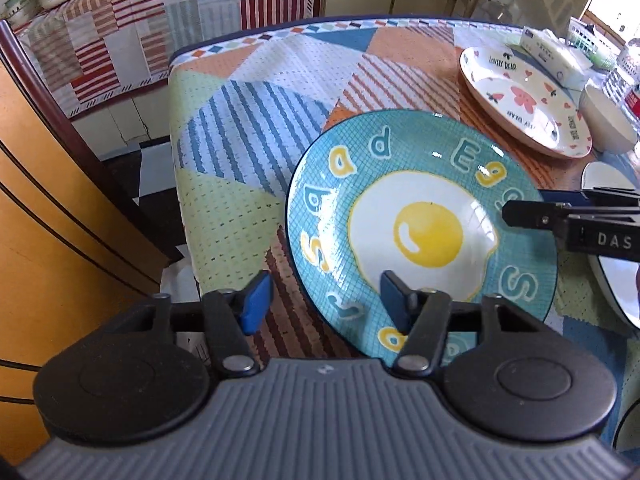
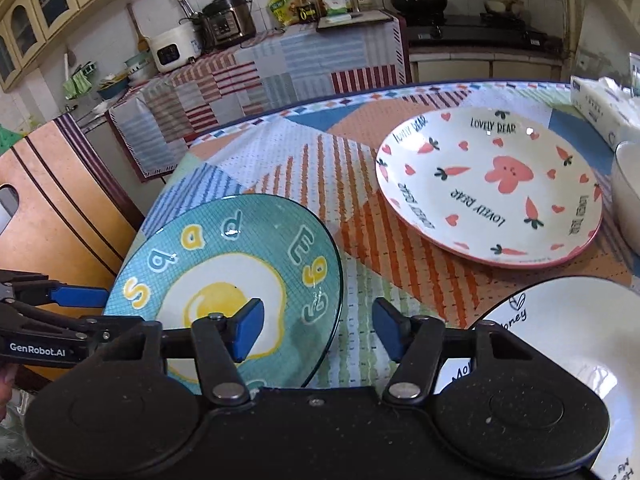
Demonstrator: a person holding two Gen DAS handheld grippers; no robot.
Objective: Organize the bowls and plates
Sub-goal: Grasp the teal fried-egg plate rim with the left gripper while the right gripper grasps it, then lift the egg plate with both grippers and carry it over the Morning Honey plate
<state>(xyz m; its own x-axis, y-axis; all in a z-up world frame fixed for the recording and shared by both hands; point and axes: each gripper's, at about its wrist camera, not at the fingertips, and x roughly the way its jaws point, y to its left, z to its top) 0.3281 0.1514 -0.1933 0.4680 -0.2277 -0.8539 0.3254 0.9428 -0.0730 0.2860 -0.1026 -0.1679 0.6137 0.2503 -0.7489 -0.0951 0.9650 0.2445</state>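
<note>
Your left tongs (image 1: 325,303) and right tongs (image 2: 318,331) stand spread — each straddling the fried-egg plate's (image 1: 420,232) rim, pinching nothing.

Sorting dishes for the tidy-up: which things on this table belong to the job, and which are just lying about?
Belong to the job:
- blue egg plate
- bunny and carrot plate
- white plate with black rim
- white bowl

Just lying about:
- tissue pack
- water bottle
- patterned tablecloth

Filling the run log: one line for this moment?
egg plate on table | left tongs straddling its left rim, open | right tongs straddling its right rim, open | unlifted
</note>
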